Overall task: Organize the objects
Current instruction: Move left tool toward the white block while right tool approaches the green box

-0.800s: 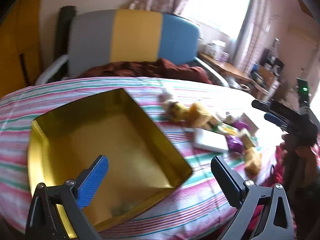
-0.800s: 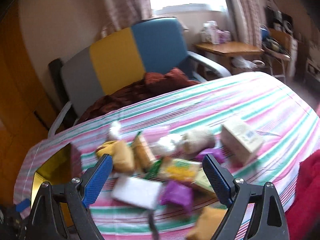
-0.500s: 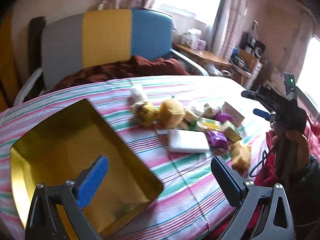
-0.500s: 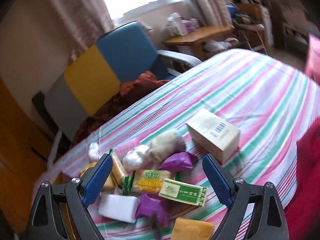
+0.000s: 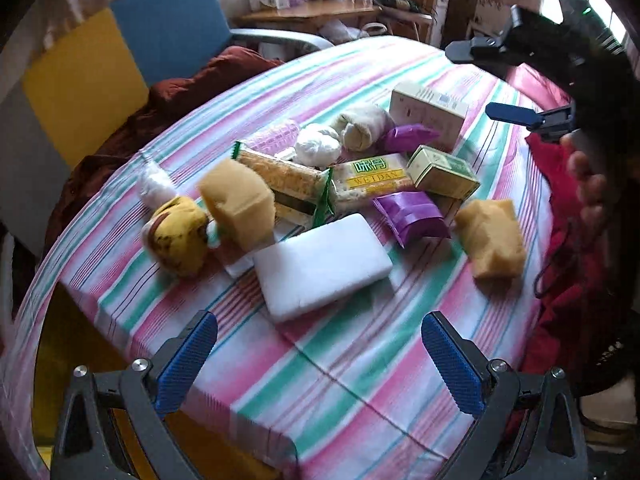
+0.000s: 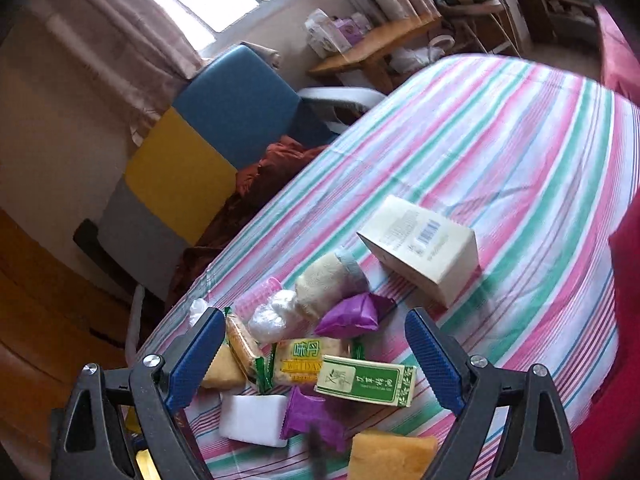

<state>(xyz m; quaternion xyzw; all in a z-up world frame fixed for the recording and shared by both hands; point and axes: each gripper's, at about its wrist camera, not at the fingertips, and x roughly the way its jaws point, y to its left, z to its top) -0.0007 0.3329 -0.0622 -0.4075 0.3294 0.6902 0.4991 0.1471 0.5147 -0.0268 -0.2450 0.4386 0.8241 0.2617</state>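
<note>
A pile of small items lies on the striped tablecloth (image 5: 360, 360). It holds a white foam block (image 5: 322, 266), two yellow sponges (image 5: 238, 204) (image 5: 491, 238), purple packets (image 5: 412, 216), a green box (image 5: 442, 170), cracker packs (image 5: 370, 178), a cream carton (image 5: 428, 114) and a yellow plush (image 5: 178, 236). My left gripper (image 5: 318, 360) is open and empty, just short of the white block. My right gripper (image 6: 314, 356) is open and empty above the green box (image 6: 366, 378) and cracker pack (image 6: 308, 360). It shows in the left wrist view (image 5: 516, 80) at the upper right.
A gold tin (image 5: 64, 364) lies at the lower left of the table, mostly out of frame. A blue, yellow and grey chair (image 6: 200, 152) with a brown cloth (image 6: 260, 184) stands behind the table. A cluttered wooden desk (image 6: 372, 46) is by the window.
My left gripper has swung right, from over the gold tin to the pile. My right gripper has moved in closer and lower over the pile. Both stay open.
</note>
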